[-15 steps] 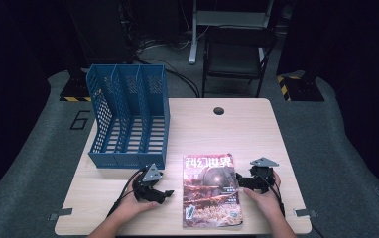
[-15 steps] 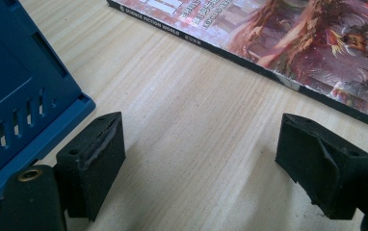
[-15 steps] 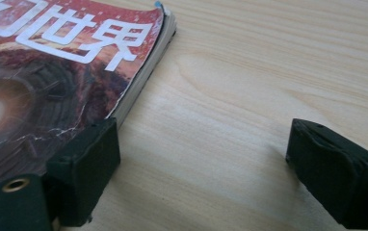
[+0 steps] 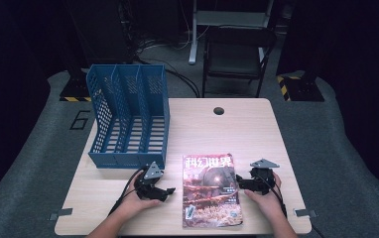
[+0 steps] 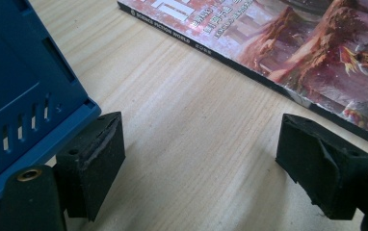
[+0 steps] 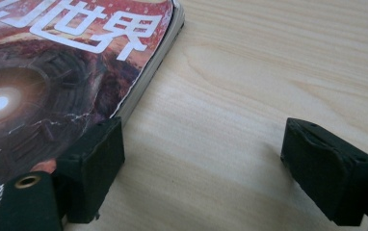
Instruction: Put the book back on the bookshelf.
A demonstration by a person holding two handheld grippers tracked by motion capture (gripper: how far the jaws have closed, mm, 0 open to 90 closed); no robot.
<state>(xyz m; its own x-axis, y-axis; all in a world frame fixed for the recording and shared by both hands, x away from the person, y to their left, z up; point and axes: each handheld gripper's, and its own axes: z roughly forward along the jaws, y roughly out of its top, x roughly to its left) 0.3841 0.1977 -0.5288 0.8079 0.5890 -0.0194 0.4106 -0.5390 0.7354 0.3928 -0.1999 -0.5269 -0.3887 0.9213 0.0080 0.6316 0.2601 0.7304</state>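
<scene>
Flanking the glossy flat magazine (image 4: 211, 191) on pale woodgrain, left gripper (image 4: 166, 190) and right gripper (image 4: 239, 184) gape wide.

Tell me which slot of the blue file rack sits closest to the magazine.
The rightmost slot of the blue file rack: its outer wall faces the magazine; the middle and left slots lie farther left.

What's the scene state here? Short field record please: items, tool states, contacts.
surface: wooden table
magazine: lies flat, cover up, near front edge, between the two tools
file rack: blue, three compartments, back left, nothing visible inside
left tool: open, on the table left of the magazine's spine, holding nothing
right tool: open, at the magazine's right edge, one jaw beside the page edge, contact unclear
grasp: none yet
</scene>
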